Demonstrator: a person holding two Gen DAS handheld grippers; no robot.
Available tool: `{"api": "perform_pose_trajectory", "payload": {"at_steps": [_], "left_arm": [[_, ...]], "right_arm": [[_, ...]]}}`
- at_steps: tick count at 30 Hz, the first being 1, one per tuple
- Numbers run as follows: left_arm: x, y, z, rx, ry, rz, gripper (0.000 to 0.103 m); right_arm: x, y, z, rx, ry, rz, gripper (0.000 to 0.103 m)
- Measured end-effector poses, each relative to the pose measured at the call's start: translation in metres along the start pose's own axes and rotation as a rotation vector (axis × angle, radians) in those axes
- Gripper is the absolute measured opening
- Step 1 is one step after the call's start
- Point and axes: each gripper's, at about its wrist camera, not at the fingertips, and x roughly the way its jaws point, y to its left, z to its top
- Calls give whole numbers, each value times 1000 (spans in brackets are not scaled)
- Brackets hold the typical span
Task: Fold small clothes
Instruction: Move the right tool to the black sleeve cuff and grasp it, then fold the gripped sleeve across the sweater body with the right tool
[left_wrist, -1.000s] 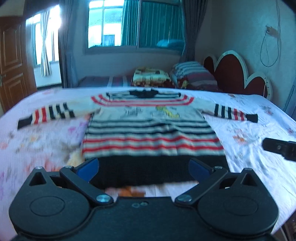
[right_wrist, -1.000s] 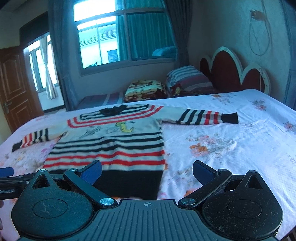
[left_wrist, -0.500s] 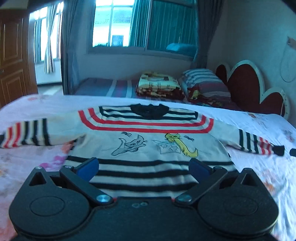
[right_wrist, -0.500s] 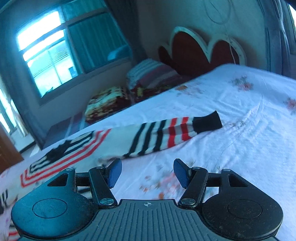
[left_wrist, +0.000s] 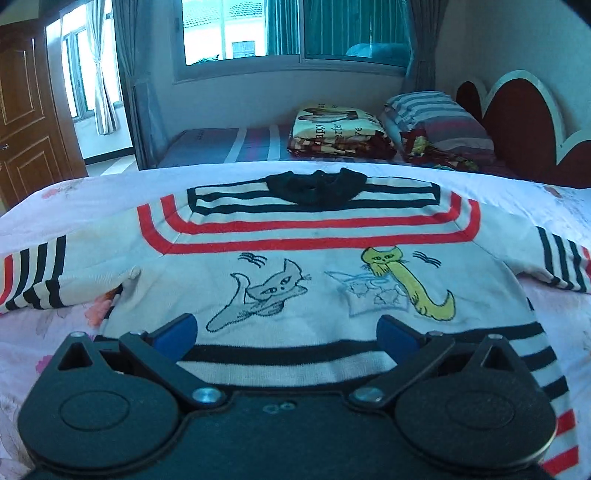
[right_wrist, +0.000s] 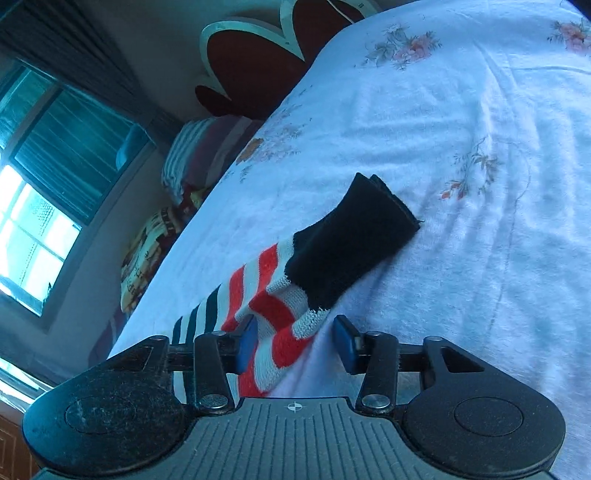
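A small striped sweater (left_wrist: 306, 266) with cat pictures and a black collar lies flat on the bed, sleeves spread. My left gripper (left_wrist: 286, 334) is open and hovers over the sweater's chest, jaws wide apart. In the right wrist view, the sweater's right sleeve (right_wrist: 280, 295) with its black cuff (right_wrist: 354, 236) lies on the white sheet. My right gripper (right_wrist: 295, 341) is open, its blue pads on either side of the sleeve's red and white stripes, close to the fabric.
The bed has a floral white sheet (right_wrist: 461, 110). A folded blanket (left_wrist: 340, 129) and striped pillow (left_wrist: 439, 122) sit on a second bed beyond. A red headboard (left_wrist: 524, 122) stands at right, a wooden door (left_wrist: 26, 118) at left.
My left gripper moved forward over the sweater from hem to chest. My right gripper swung right, tilted, dropped down to the right sleeve near the cuff and narrowed its jaws.
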Motion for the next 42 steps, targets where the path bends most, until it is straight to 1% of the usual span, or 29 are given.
{"api": "perform_pose_trajectory", "payload": {"at_steps": [3, 4, 5, 6, 8, 11, 12, 14, 16, 18, 20, 22, 25, 26, 28, 30, 31, 32, 33, 34, 35, 36, 37, 38, 40, 42], "left_arm": [[8, 1, 6, -17, 1, 23, 102], [11, 3, 8, -29, 4, 30, 102], [14, 5, 11, -43, 8, 34, 102], [17, 7, 14, -56, 12, 36, 102], [21, 13, 19, -82, 19, 41, 102], [23, 22, 26, -95, 17, 48, 102], [22, 25, 28, -94, 14, 51, 102], [17, 33, 30, -87, 4, 60, 102], [14, 43, 31, -76, 1, 67, 102], [10, 54, 30, -68, 7, 78, 102], [8, 66, 28, -60, 28, 83, 102], [4, 79, 25, -58, 39, 96, 102], [0, 99, 20, -73, 38, 115, 102], [0, 106, 18, -84, 37, 114, 102], [1, 120, 16, -114, 39, 110, 102], [1, 131, 14, -137, 41, 92, 102], [1, 135, 13, -143, 39, 84, 102], [1, 139, 13, -148, 37, 74, 102], [2, 142, 12, -152, 34, 65, 102], [2, 145, 11, -156, 31, 56, 102], [4, 146, 11, -159, 31, 39, 102], [6, 147, 11, -162, 32, 21, 101], [9, 147, 12, -166, 31, -1, 101], [11, 145, 13, -169, 23, -28, 101], [18, 139, 20, -172, 5, -89, 101], [30, 126, 30, -176, -3, -185, 101]], "right_arm": [[-2, 0, -3, -7, -6, -7, 36], [-2, -2, -2, -4, -9, -6, 28], [-2, -3, -1, -4, -9, -16, 16], [-1, -6, 0, -1, -5, -21, 13], [-1, -10, 4, 5, -1, -7, 10], [-1, -5, 5, -47, -6, -16, 7], [-4, 2, 3, -93, -13, -32, 7], [-7, 33, -4, -278, -67, -60, 6], [-15, 71, -18, -416, -104, -14, 6], [-19, 115, -39, -555, -113, 70, 6], [-18, 157, -69, -662, -78, 169, 6], [-11, 194, -106, -752, 1, 263, 6], [1, 235, -174, -867, 145, 378, 6], [6, 246, -197, -908, 192, 403, 6], [11, 262, -243, -974, 260, 436, 6], [20, 272, -279, -1024, 324, 449, 7], [21, 274, -294, -1041, 337, 447, 7], [27, 275, -305, -1052, 331, 442, 8], [27, 276, -312, -1057, 308, 450, 12], [26, 277, -320, -1057, 300, 457, 30], [24, 279, -327, -1063, 309, 483, 53], [23, 281, -331, -1080, 315, 497, 56], [18, 283, -335, -1104, 301, 487, 56], [20, 283, -329, -1103, 286, 483, 56], [13, 276, -314, -1025, 254, 471, 56], [1, 268, -300, -962, 206, 434, 55]]}}
